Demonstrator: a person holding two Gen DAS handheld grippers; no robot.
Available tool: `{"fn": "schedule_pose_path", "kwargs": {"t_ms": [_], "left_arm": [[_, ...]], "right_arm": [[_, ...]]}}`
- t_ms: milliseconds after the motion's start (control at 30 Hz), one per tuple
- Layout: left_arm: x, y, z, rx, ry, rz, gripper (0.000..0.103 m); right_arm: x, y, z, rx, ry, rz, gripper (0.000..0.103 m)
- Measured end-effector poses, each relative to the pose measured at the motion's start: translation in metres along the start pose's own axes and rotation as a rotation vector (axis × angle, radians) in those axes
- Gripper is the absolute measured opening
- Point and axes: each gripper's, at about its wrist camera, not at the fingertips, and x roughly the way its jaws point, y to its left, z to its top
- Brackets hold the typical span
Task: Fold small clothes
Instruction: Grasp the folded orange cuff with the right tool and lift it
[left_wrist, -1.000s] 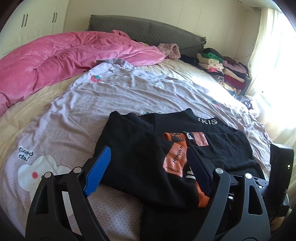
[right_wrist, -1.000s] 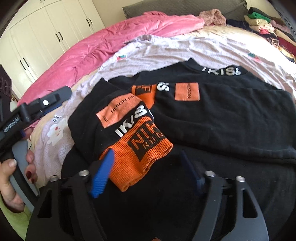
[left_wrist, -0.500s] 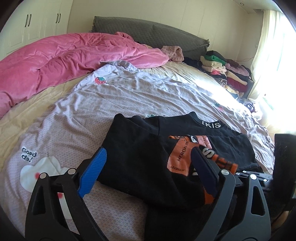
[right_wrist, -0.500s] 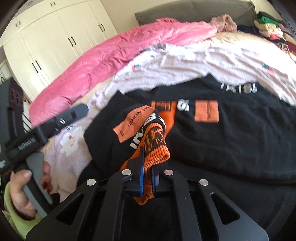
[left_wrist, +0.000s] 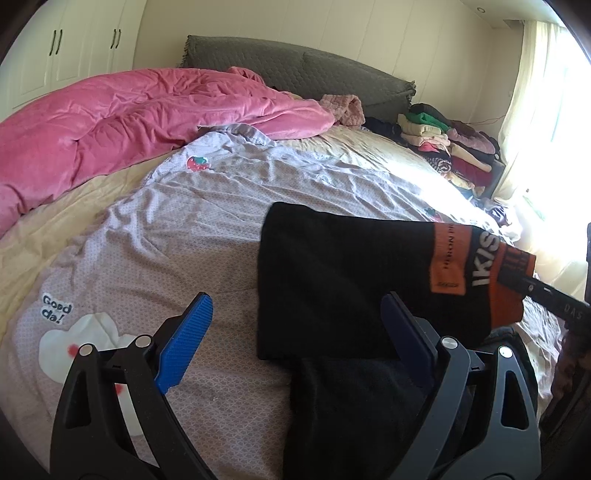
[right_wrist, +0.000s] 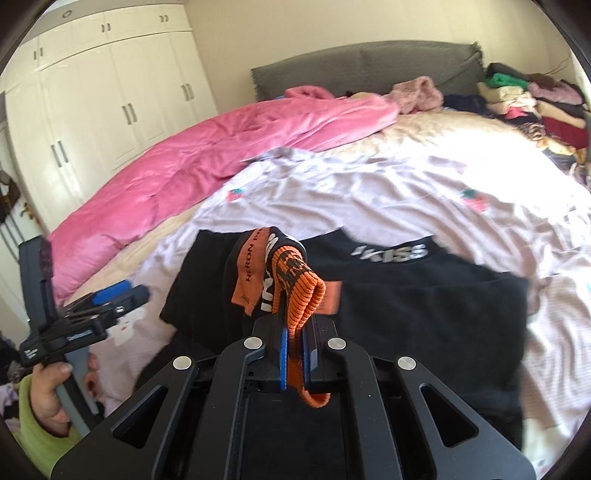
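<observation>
The right gripper (right_wrist: 293, 360) is clamping its jaws on the orange cuff (right_wrist: 303, 295) of a black sweater (right_wrist: 424, 295), holding the sleeve (left_wrist: 351, 273) up off the bed (left_wrist: 221, 206). The rest of the sweater is lying on the lilac sheet (right_wrist: 369, 192). The left gripper (left_wrist: 295, 347) is hovering with jaws wide open beside the sleeve, gripping nothing. A hand (right_wrist: 48, 391) is holding its handle.
</observation>
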Motion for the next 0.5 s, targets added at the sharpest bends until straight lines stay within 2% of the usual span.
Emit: {"fn": "schedule_pose_path", "kwargs": {"t_ms": [200,500], "left_arm": [[0.002,-0.01,-0.004,0.015,0.001,-0.003,0.085],[0.011,-0.025,-0.011,0.065,0.031,0.006,0.085]], "right_arm": [[-0.014,-0.038,0.002,0.015,-0.003,-0.098,0.005],[-0.013,-0.07,-0.002,0.028,0.003,-0.192,0.005]]}}
